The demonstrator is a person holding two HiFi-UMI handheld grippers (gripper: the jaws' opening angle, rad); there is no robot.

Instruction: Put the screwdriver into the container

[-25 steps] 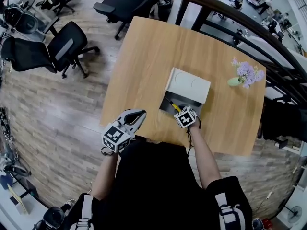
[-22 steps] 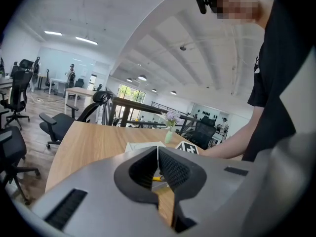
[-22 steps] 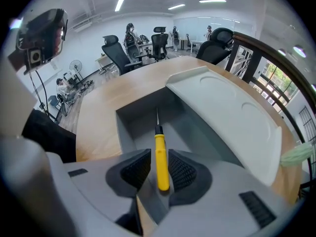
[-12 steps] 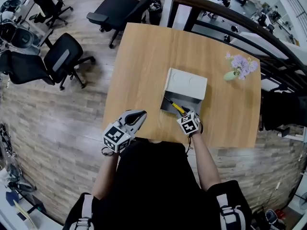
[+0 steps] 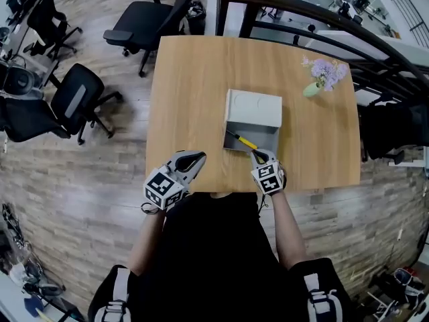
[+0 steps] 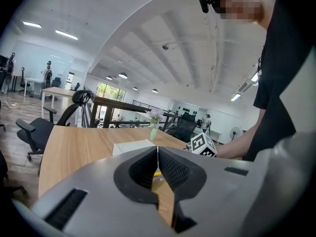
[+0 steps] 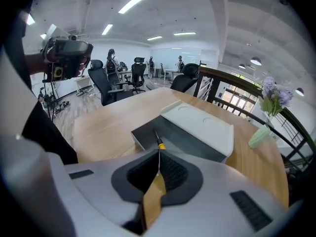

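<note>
The grey container [image 5: 231, 123] stands open on the wooden table [image 5: 188, 92], its pale lid [image 5: 253, 107] at the far side. The screwdriver [image 5: 242, 141], with a yellow handle and a dark shaft, lies slanted inside it. My right gripper [image 5: 259, 155] hovers just off the container's near right corner. Its jaws have just been closing and now meet with nothing between them. In the right gripper view the screwdriver [image 7: 159, 143] lies beyond my right gripper [image 7: 158, 152], in the container [image 7: 187, 141]. My left gripper [image 5: 196, 157] is shut and empty at the table's near edge, also shut in its own view [image 6: 157, 149].
A green vase of purple flowers [image 5: 320, 76] stands at the table's far right. Office chairs [image 5: 75, 102] sit on the floor to the left, and a dark railing [image 5: 301, 15] runs behind the table. The container [image 6: 132, 146] shows past the left jaws.
My right gripper has drawn back and up from the container, and the screwdriver now lies in it on its own. The left gripper has stayed at the table's near edge.
</note>
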